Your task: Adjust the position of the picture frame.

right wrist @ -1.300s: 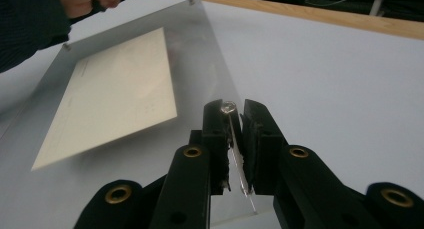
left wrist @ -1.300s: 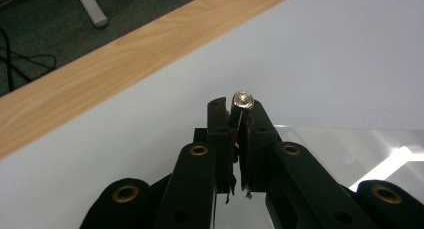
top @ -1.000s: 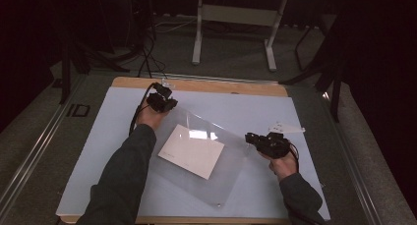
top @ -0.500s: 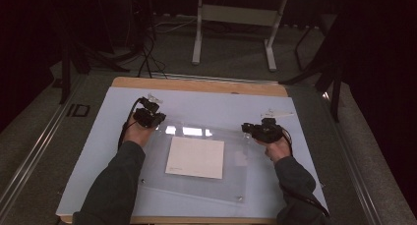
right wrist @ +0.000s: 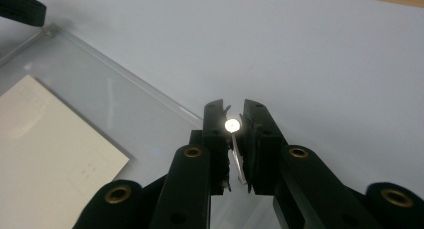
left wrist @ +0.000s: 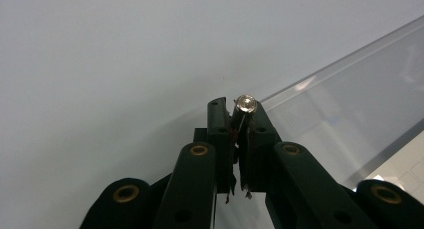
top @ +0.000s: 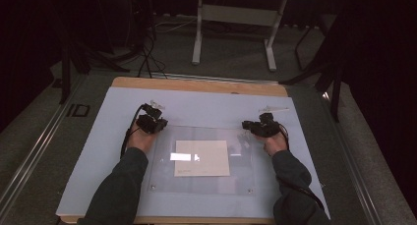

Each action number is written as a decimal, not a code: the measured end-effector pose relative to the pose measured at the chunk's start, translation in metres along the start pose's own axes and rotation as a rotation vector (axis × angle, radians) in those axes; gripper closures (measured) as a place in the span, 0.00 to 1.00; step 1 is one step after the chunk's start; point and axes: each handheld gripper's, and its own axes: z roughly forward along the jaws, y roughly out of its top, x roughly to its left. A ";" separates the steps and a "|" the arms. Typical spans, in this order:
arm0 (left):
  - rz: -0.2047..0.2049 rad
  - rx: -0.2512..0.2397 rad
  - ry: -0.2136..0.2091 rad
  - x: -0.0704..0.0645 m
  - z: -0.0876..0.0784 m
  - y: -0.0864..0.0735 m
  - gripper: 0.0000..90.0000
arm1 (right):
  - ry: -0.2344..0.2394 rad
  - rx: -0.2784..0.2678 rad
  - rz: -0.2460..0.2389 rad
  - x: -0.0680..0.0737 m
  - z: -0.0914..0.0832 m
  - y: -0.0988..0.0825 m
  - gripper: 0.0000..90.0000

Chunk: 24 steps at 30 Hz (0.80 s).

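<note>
Grippers [top: 151, 123] [top: 260, 128] each clamp a corner bolt [left wrist: 246, 104] [right wrist: 232, 124] of the clear panel [top: 162, 178].

Clear acrylic sheet [top: 206, 158] flat on the table mat [top: 98, 151], paper card [top: 202, 157] at its middle. Left gripper [top: 153, 123] at the sheet's far-left corner, right gripper [top: 255, 128] at its far-right corner.

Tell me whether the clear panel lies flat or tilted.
Flat, it seems: the clear panel lies level on the blue mat, all corners down, paper sheet under it.
</note>
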 end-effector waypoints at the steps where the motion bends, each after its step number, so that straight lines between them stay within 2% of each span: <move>1: -0.002 0.001 0.001 0.000 0.001 -0.001 0.95 | 0.001 -0.001 0.007 -0.001 0.002 0.000 0.90; 6: -0.006 -0.004 0.000 0.001 0.002 -0.003 0.94 | -0.004 -0.006 0.020 -0.003 0.006 -0.001 0.90; 13: -0.013 -0.017 -0.008 0.002 0.002 -0.005 0.93 | -0.011 -0.015 0.010 -0.002 0.006 -0.002 0.90; 20: -0.004 -0.033 -0.029 0.005 -0.001 -0.007 0.90 | -0.012 -0.019 0.009 -0.001 0.006 -0.004 0.89; 24: 0.018 -0.033 -0.024 0.003 -0.003 -0.010 0.85 | -0.021 -0.023 0.005 0.000 0.006 -0.005 0.89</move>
